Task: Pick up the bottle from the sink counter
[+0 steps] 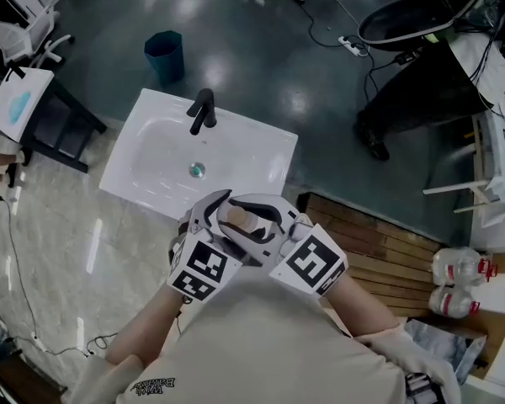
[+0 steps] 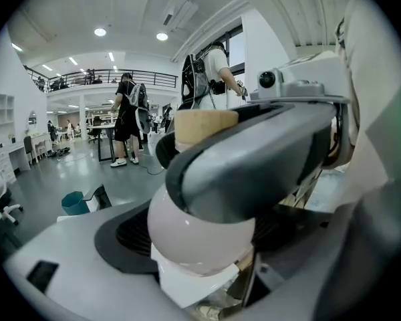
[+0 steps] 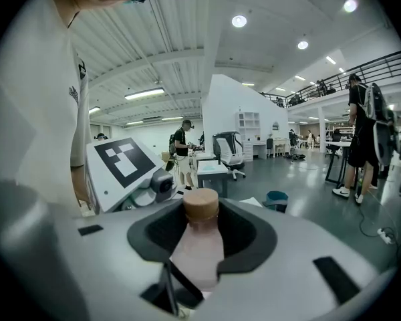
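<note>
A pale pink bottle [image 1: 237, 217] with a tan cap is held up close to my chest, above the near edge of the white sink counter [image 1: 261, 154]. My right gripper [image 1: 265, 224] is shut on it; in the right gripper view the bottle [image 3: 199, 246] stands upright between the dark pads. My left gripper [image 1: 217, 219] reaches in from the other side. In the left gripper view the bottle's rounded body [image 2: 200, 236] sits between that gripper's jaws, and the right gripper's jaw crosses in front and hides the contact.
A black faucet [image 1: 202, 112] stands at the back of the sink basin [image 1: 164, 162]. A teal bin [image 1: 165, 55] sits on the floor beyond. A wooden platform [image 1: 379, 242] and packed water bottles [image 1: 459, 280] lie to the right.
</note>
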The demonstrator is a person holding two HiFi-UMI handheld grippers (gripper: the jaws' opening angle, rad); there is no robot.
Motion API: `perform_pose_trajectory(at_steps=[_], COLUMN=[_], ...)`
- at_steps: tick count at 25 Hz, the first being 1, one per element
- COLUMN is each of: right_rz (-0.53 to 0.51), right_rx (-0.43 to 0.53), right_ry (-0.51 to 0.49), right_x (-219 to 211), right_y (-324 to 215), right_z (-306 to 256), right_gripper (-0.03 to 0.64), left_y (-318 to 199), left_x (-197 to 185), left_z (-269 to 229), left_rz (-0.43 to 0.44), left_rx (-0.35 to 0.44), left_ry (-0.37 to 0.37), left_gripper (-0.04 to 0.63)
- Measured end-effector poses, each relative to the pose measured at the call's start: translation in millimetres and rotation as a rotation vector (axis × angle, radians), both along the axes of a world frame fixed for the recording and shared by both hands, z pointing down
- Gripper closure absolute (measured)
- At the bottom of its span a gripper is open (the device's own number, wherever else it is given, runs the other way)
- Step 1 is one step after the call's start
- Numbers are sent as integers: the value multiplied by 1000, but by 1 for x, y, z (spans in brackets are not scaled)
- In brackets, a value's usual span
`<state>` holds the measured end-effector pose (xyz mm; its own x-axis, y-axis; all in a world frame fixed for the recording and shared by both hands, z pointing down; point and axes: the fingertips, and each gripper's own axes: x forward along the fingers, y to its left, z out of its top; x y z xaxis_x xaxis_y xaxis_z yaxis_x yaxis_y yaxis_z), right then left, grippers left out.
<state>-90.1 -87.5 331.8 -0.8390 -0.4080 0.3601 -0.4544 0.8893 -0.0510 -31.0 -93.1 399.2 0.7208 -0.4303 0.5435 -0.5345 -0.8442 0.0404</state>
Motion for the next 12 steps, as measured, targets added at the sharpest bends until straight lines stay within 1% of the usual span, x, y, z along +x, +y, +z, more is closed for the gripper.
perform_pose_trajectory(at_steps=[6,12], right_rz=[12,10], right_rx=[-8,-3], right_ry=[-3,1], right_x=[0,-2], right_y=[1,2], right_z=[0,3], right_gripper=[497,497], left_y=[2,3], left_x=[0,-3], left_z=[0,4], left_rz=[1,2], left_rx=[-5,-12], left_ry=[7,-2], left_gripper=[206,206])
